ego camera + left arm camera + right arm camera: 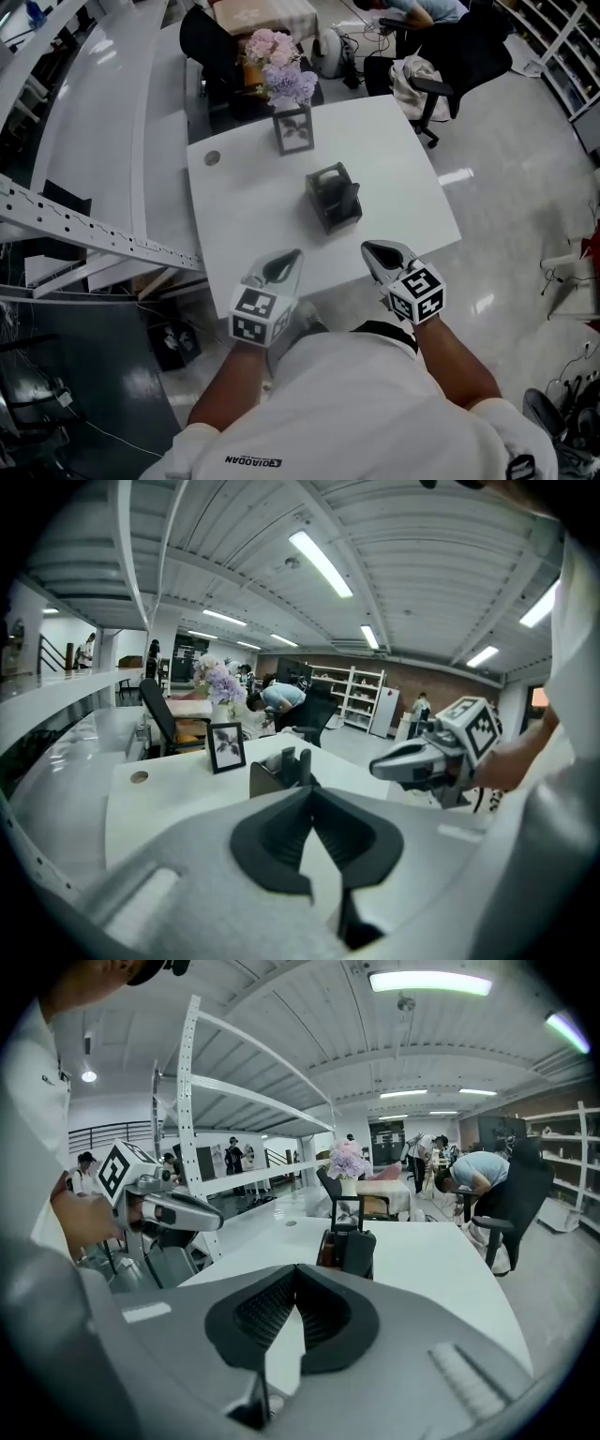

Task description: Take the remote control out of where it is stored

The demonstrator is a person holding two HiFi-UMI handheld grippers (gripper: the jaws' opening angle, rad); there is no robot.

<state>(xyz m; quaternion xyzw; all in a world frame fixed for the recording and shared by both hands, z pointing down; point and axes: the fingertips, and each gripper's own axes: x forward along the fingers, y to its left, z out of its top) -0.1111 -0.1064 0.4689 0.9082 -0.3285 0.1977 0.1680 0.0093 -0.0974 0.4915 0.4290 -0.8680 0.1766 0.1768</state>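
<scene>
A dark holder stands in the middle of the white table. Dark upright pieces, the remote control among them, stick out of its top. The holder also shows ahead in the left gripper view. My left gripper hovers over the table's near edge, jaws shut and empty. Over that same edge, to the right, my right gripper is shut with nothing in it. Both point toward the holder and are well short of it. The tips meet in each gripper view, left gripper and right gripper.
A framed picture and a vase of flowers stand at the table's far side. A round hole lies near the far left corner. A metal rack runs along the left, and office chairs stand behind.
</scene>
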